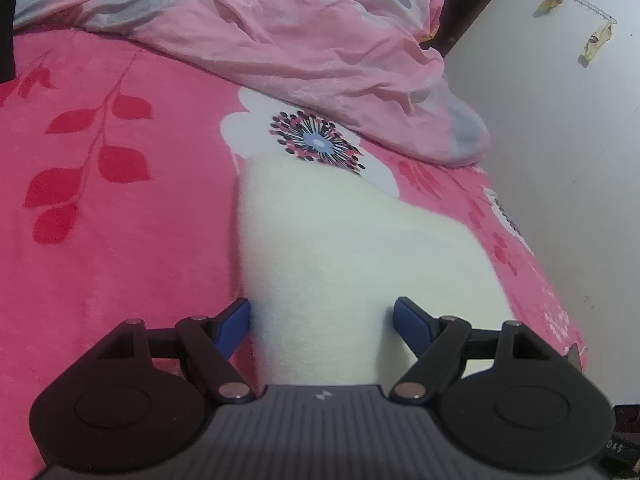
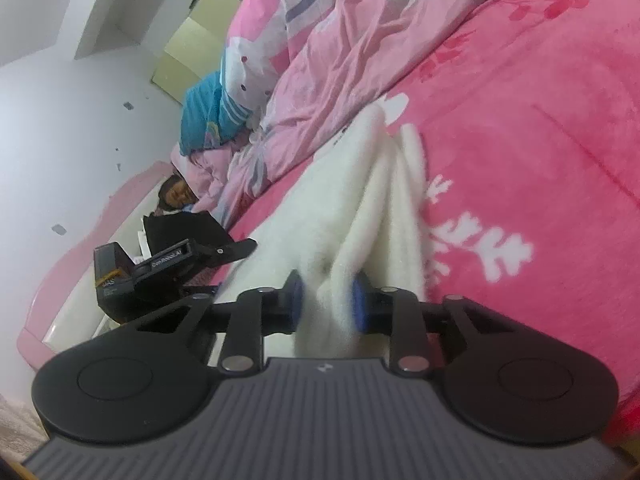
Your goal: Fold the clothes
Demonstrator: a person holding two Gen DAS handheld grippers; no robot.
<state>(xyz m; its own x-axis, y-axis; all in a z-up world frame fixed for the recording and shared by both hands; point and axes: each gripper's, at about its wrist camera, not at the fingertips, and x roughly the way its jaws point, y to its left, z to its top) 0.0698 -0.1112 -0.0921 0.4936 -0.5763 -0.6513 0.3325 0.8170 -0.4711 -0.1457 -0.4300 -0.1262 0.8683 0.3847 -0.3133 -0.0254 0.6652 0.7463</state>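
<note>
**Pink fleece bed, white garment pinched at the right**

Pink fleece covers the whole work surface: the bedspread (image 1: 120, 240) runs broad and flat, with a rumpled pink quilt (image 1: 300, 40) heaped at its far side and a pale wall (image 1: 560, 140) close along one edge. In the left wrist view the open room is the plain spread to the left of the garment; toward the wall the bed ends soon.

The white fleecy garment (image 1: 340, 248) lies on the spread with its long axis running straight away from the left gripper (image 1: 322, 314), tapering toward the printed flower (image 1: 316, 142). That gripper's blue pads stand wide apart, the cloth between them but not clearly touched by either.

The right gripper (image 2: 327, 298) is pressed together on a bunched fold of the same garment (image 2: 360, 208), which stretches away from it in ridges, lifted off the spread near the pads. The left gripper's body shows beside it, near the garment's other side.

I judge the right hand leads: its held edge likely travels along the long axis, toward the quilt, while the left closes or steadies.
</note>
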